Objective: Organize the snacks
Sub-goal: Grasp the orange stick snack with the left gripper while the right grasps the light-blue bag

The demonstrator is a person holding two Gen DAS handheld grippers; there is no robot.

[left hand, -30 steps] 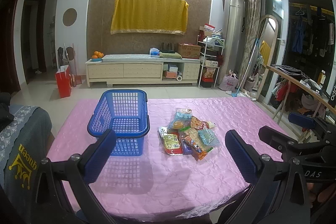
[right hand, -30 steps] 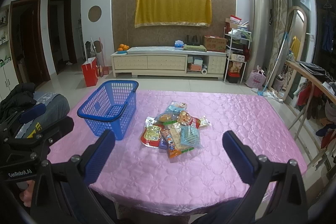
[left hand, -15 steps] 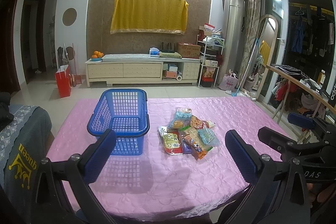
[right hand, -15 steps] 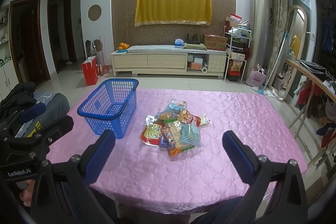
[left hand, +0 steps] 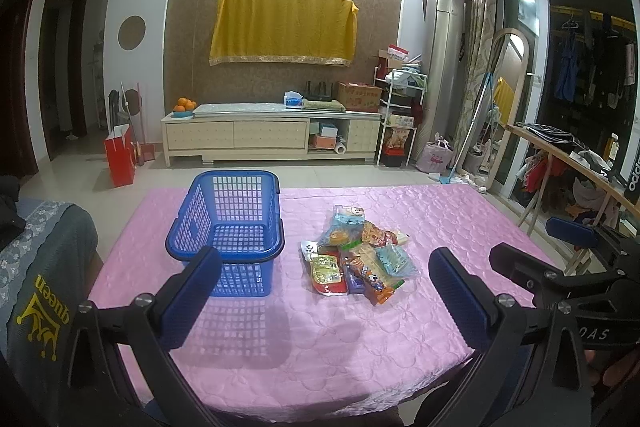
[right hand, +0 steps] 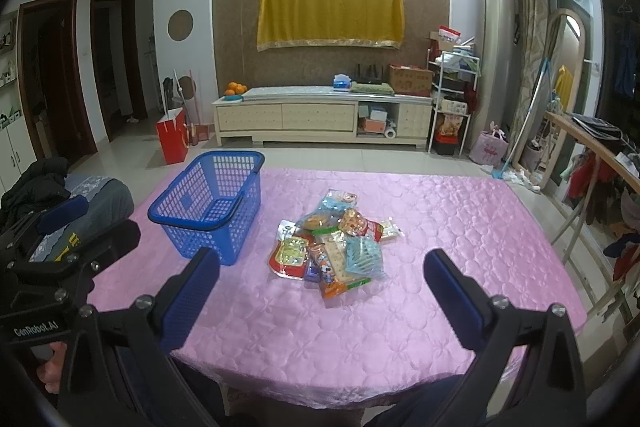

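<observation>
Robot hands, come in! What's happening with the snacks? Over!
Left gripper open, right gripper open, both empty. Snack pile loose on pink table, beside empty blue basket. Nothing blocking.

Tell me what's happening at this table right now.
A person holds a two-finger gripper in each hand above the near edge of a pink-covered table. Both the left gripper and the right gripper are open and hold nothing. A pile of snack packets lies mid-table, beside an empty blue basket. No snack has gone into the basket yet.

Bright ceiling glare up top (fisheye-bent, dark corners), soft shadows, sharp focus
</observation>
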